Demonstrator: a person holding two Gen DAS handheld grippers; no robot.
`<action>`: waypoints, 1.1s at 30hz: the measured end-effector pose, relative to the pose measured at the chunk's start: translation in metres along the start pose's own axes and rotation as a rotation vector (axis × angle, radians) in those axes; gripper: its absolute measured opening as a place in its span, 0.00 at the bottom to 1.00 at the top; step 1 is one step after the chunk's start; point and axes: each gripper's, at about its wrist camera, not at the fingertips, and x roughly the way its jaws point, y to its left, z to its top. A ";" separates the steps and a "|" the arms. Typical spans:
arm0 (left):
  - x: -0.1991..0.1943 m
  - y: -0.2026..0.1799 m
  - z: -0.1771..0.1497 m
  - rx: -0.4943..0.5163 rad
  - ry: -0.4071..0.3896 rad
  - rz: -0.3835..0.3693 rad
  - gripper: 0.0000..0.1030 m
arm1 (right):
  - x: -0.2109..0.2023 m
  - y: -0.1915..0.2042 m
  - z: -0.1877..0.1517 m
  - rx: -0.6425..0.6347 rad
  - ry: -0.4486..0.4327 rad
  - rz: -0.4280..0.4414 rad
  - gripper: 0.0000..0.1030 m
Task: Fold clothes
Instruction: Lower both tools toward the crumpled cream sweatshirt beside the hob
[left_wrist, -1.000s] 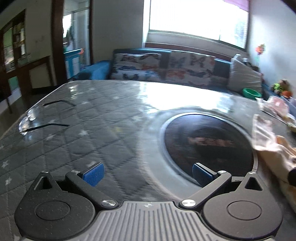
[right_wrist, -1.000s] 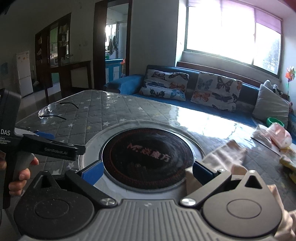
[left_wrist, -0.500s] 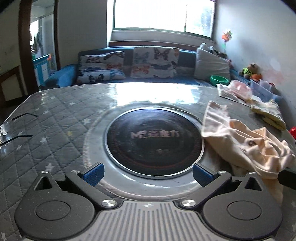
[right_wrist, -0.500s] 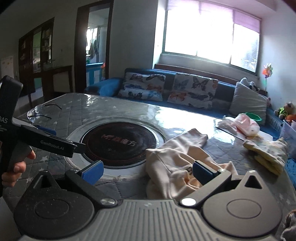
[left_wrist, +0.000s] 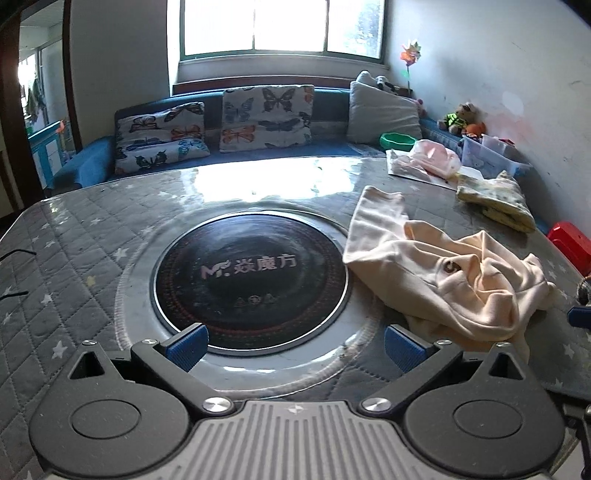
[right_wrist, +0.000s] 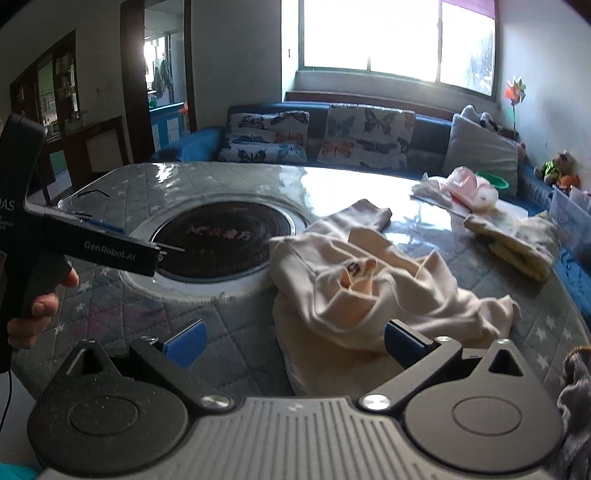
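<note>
A crumpled cream garment (left_wrist: 447, 277) (right_wrist: 369, 295) lies on the quilted grey table, just right of the round black cooktop (left_wrist: 251, 280) (right_wrist: 221, 240). My left gripper (left_wrist: 293, 347) is open over the cooktop's near rim, with the garment to its right and nothing between its blue pads. In the right wrist view my right gripper (right_wrist: 293, 345) is open low over the garment's near edge; its right pad (right_wrist: 400, 345) is over the cloth. The left gripper's body (right_wrist: 92, 247), held by a hand (right_wrist: 40, 306), shows at the left of that view.
A folded yellow patterned cloth (left_wrist: 495, 203) and a pink-white bundle (left_wrist: 432, 162) lie at the table's far right. A blue sofa with butterfly cushions (left_wrist: 258, 118) runs behind the table. A red object (left_wrist: 570, 243) sits off the right edge. Eyeglasses (right_wrist: 85, 206) rest at the far left.
Both views have swung to the right and closer to the cream garment, which now sits larger before my right gripper. Both grippers stay open.
</note>
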 end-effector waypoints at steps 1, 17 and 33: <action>0.000 -0.002 0.000 0.005 0.002 -0.003 1.00 | 0.000 -0.001 -0.001 0.000 0.006 -0.006 1.00; 0.016 -0.028 0.002 0.078 0.050 -0.043 1.00 | 0.002 -0.016 -0.012 0.061 0.045 -0.041 1.00; 0.031 -0.047 0.006 0.134 0.093 -0.077 1.00 | 0.018 -0.021 -0.012 0.078 0.091 -0.058 1.00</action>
